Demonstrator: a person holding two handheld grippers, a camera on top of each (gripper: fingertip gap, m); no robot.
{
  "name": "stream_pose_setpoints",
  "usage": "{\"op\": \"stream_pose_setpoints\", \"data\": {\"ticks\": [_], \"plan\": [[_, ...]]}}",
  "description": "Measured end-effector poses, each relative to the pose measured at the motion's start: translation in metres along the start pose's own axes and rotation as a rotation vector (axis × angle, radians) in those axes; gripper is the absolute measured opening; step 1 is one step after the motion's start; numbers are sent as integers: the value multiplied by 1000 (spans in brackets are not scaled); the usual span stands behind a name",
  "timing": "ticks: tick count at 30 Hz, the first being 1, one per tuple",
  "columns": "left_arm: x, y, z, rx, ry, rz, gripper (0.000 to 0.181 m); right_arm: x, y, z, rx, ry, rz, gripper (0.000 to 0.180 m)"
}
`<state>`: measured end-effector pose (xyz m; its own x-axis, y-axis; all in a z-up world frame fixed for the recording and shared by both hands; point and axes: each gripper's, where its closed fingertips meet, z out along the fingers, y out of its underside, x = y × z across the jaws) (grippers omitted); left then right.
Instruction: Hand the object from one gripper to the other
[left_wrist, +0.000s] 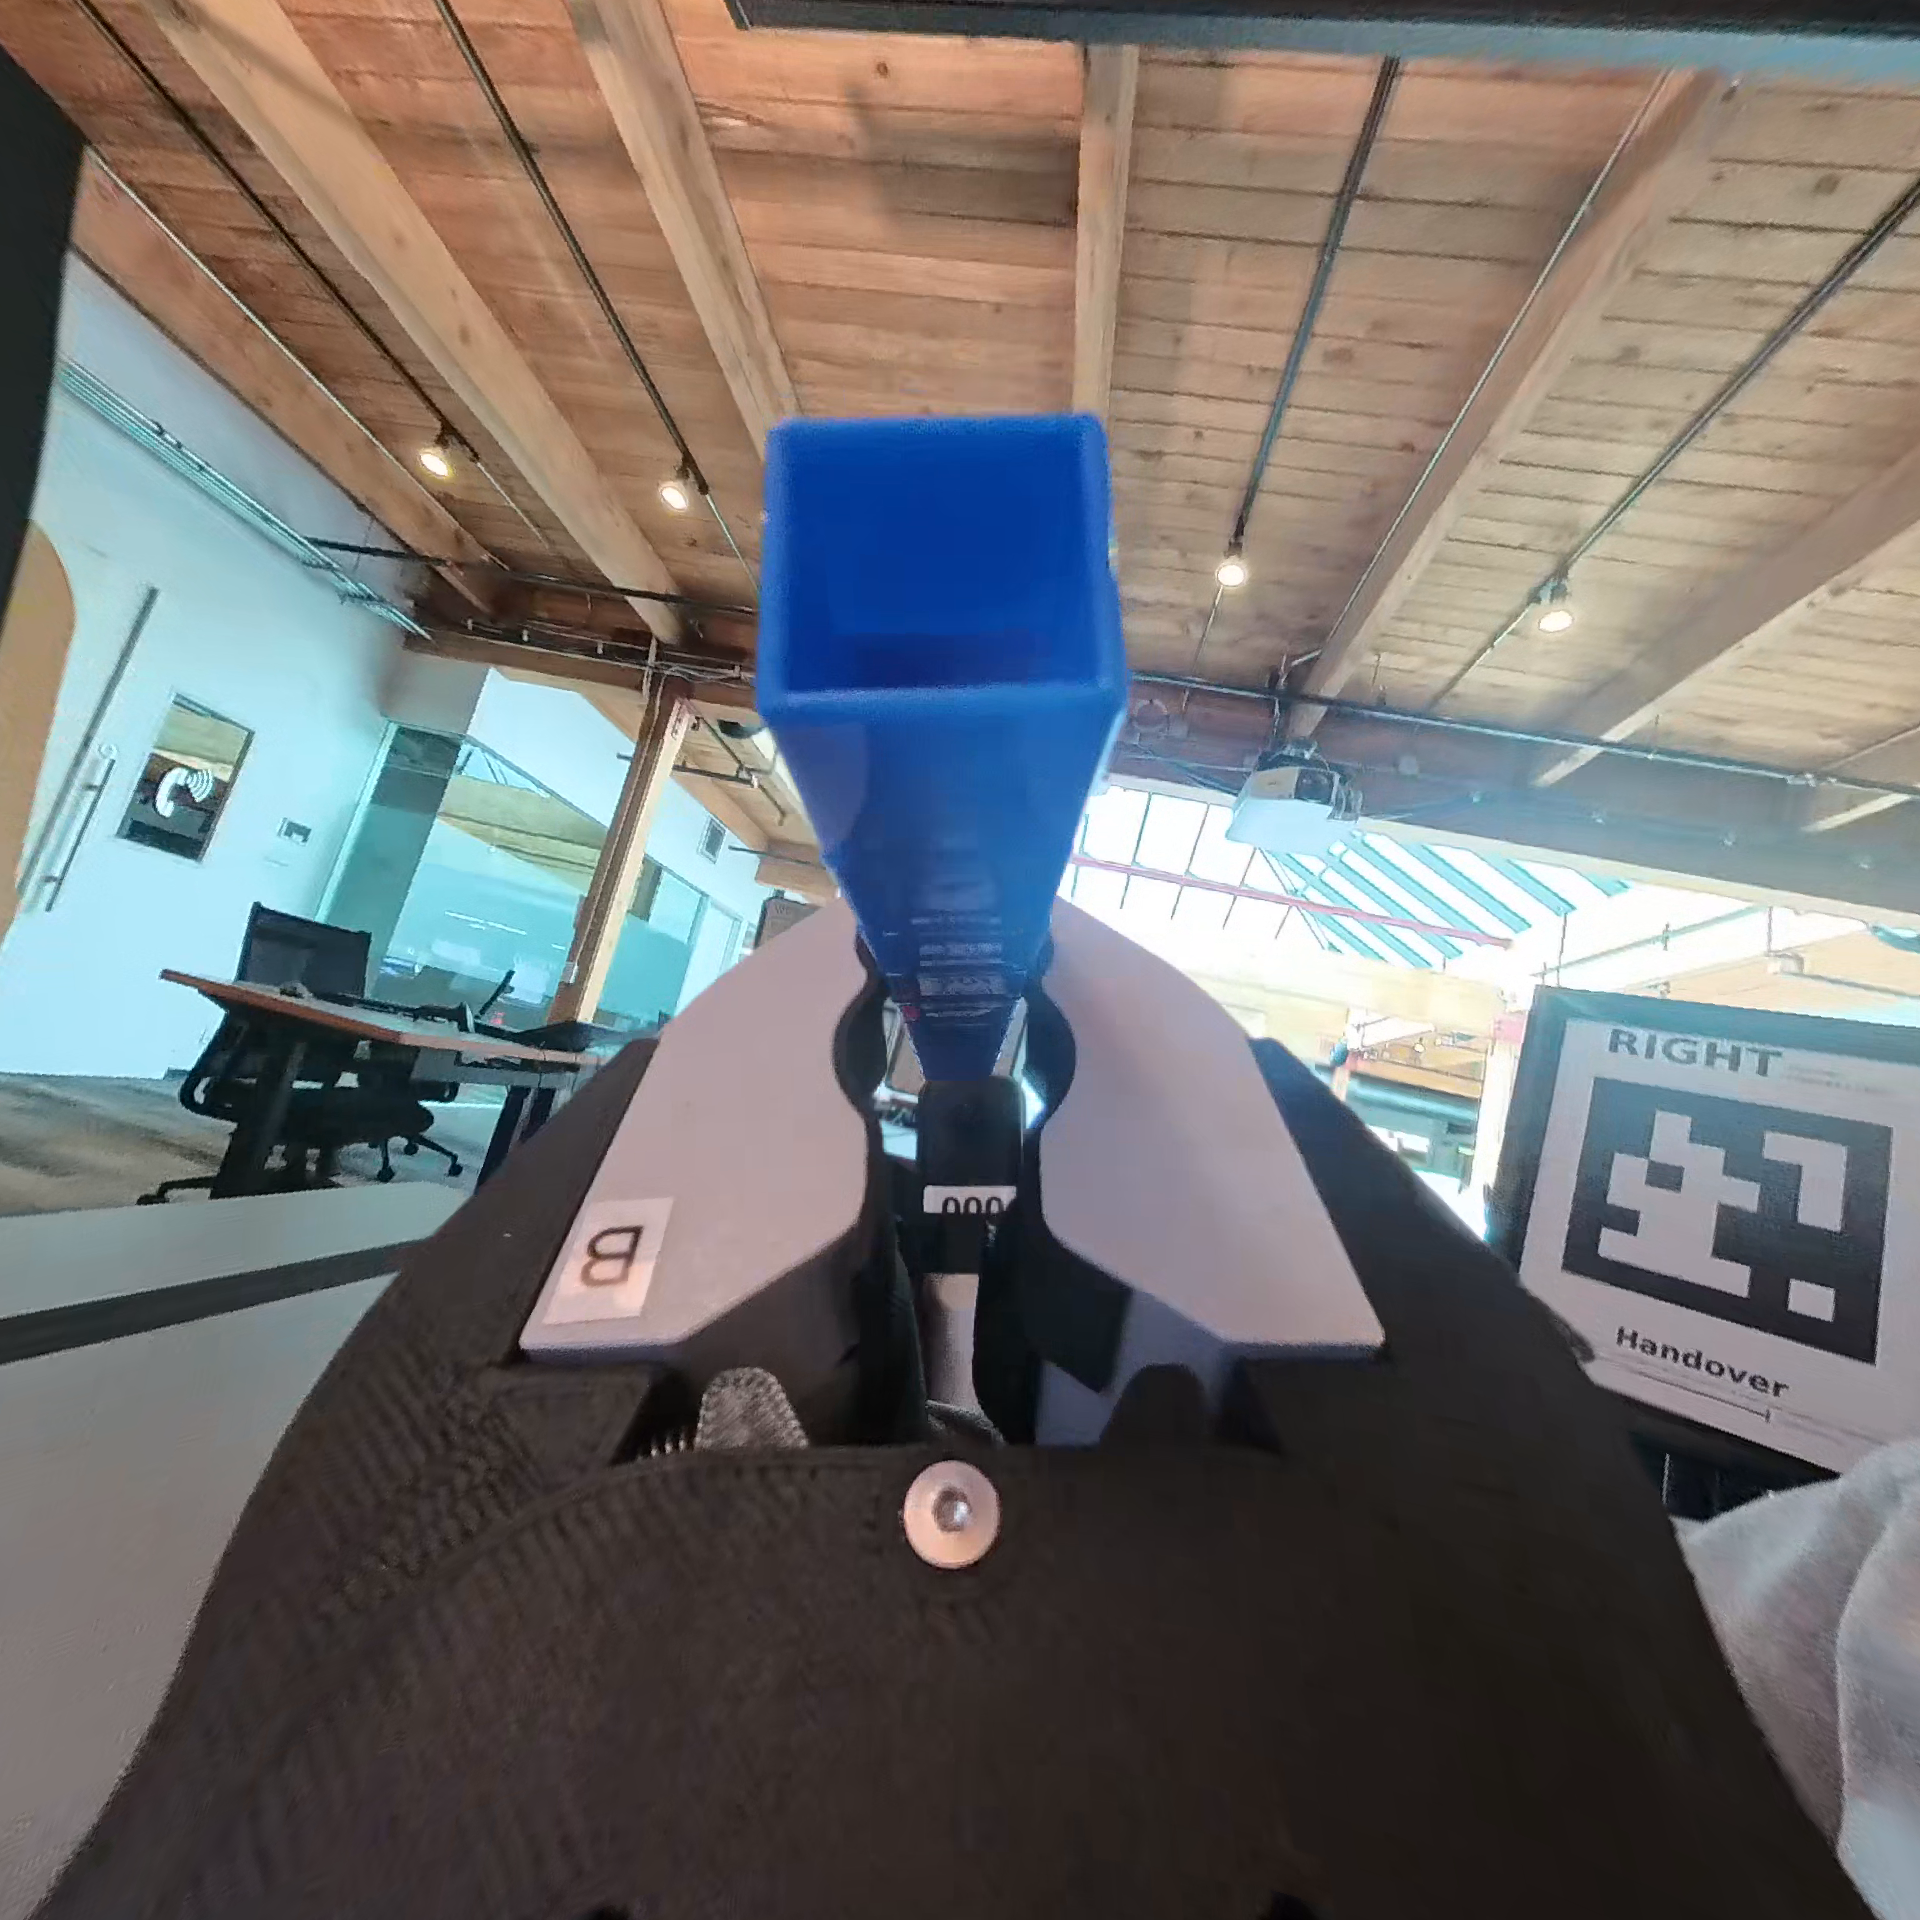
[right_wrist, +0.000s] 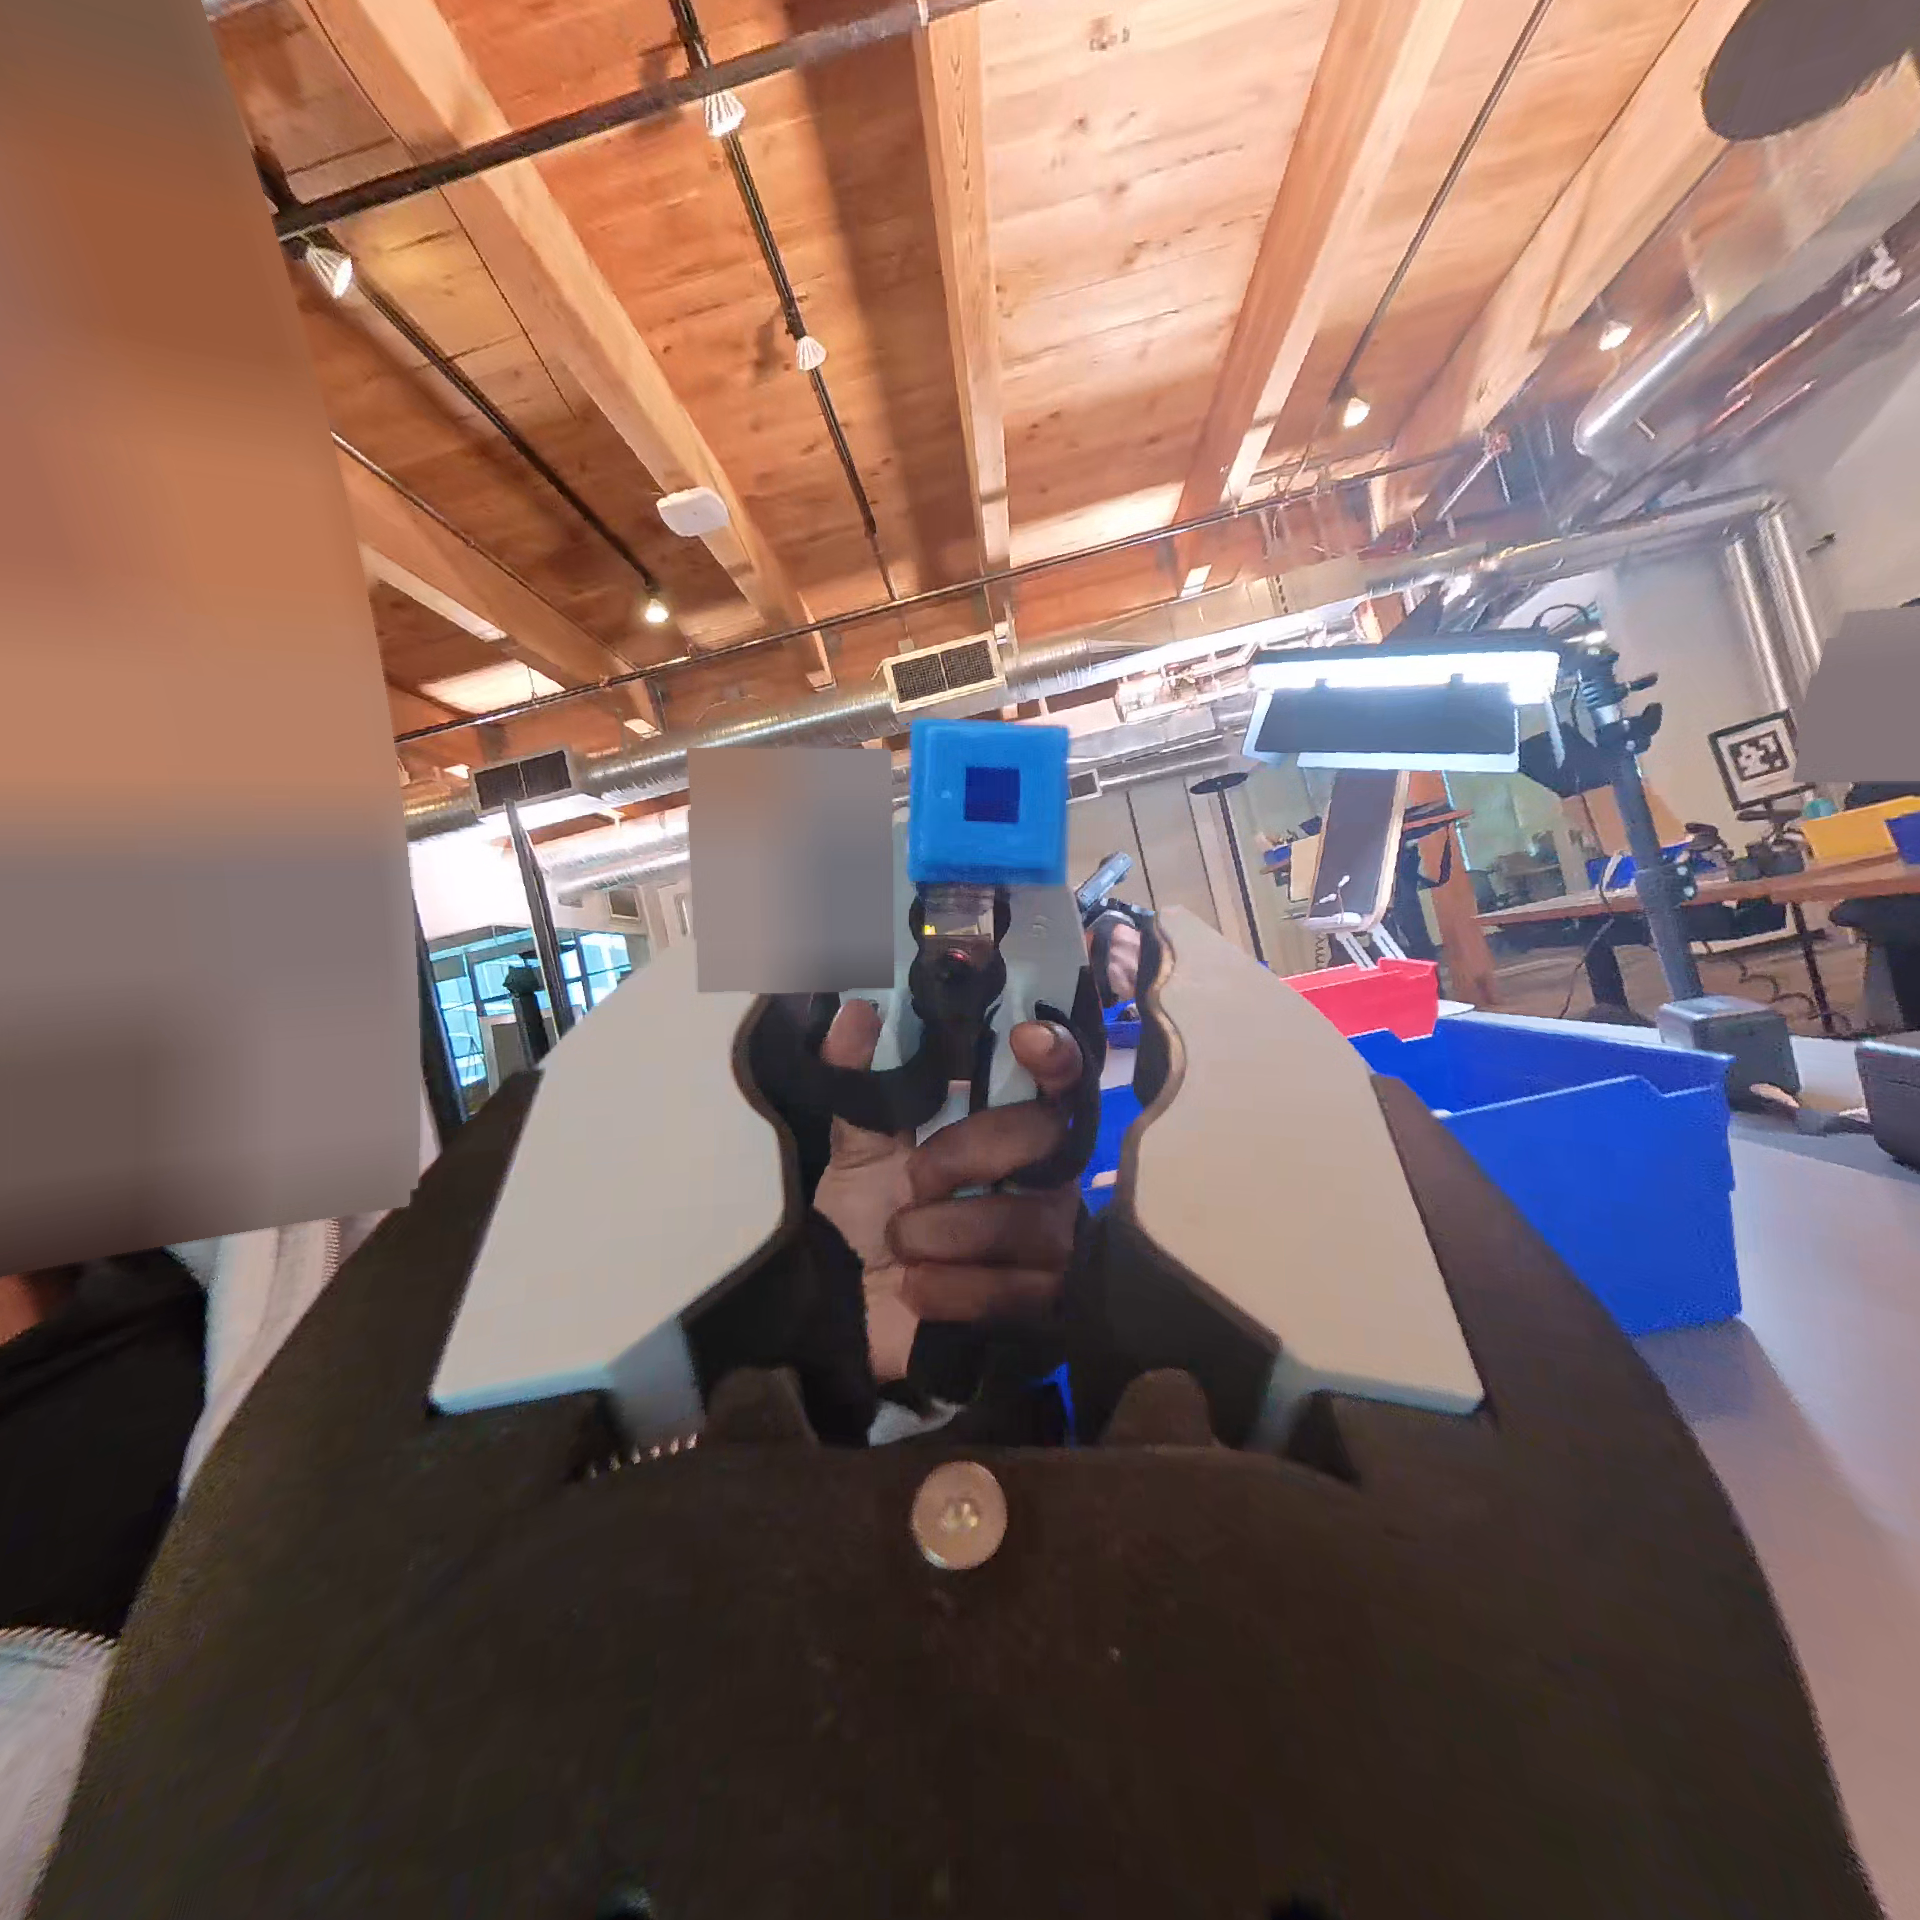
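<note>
Between the grey fingers (left_wrist: 727, 1122) of the left gripper (left_wrist: 951, 987) sits a blue square tube (left_wrist: 940, 644), clamped at its narrow lower end and pointing up toward the wood ceiling (left_wrist: 1351, 312); its open top shows a hollow inside w/ nothing seen in it. Same tube shows in the right wrist view as a blue box end (right_wrist: 987, 816) w/ a darker square in the middle, held up by the far left gripper (right_wrist: 961, 935), which a person's hand (right_wrist: 977, 1205) grips from below. Right gripper (right_wrist: 956, 997) has its fingers (right_wrist: 623, 1174) spread wide apart, nothing between them, and sits short of the tube, not touching it; the hand and left gripper fill the gap in its line of sight. Writing: a sticker w/ a letter on the left finger, a small white numbered tag below the tube, print on the tube's side too blurred to read, and a black-and-white marker board (left_wrist: 1725, 1216) w/ words at lower right. Containers: a big blue bin (right_wrist: 1579, 1153) on the grey table (right_wrist: 1787, 1455) just right of the right gripper, a red bin (right_wrist: 1371, 992) behind it, a yellow bin (right_wrist: 1855, 831) farther off; contents can't be seen. Desk and office chairs (left_wrist: 312, 1070) stand off to the left, a lit light panel (right_wrist: 1392, 707) on a stand to the right.
</note>
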<state>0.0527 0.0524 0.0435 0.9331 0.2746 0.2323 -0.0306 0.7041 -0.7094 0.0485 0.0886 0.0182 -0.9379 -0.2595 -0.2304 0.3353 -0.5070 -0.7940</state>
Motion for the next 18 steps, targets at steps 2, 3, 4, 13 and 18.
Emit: {"op": "stream_pose_setpoints", "data": {"ticks": [2, 3, 4, 13, 18], "plan": [[3, 11, 4, -38, 11, 7, 22, -4, 3, 5, 12, -3, -21, 60], [5, 16, 6, -59, 17, 7, 22, -5, 2, 7, 28, -5, -26, 51], [7, 22, 7, -87, 25, 10, 22, -6, 0, 7, 50, -4, -33, 39], [4, 15, -2, -168, 43, 34, 23, -7, -29, -15, 73, -8, -94, 23], [5, 15, 1, -108, 44, -22, 22, -7, -33, -14, 141, -9, -77, 28]]}}
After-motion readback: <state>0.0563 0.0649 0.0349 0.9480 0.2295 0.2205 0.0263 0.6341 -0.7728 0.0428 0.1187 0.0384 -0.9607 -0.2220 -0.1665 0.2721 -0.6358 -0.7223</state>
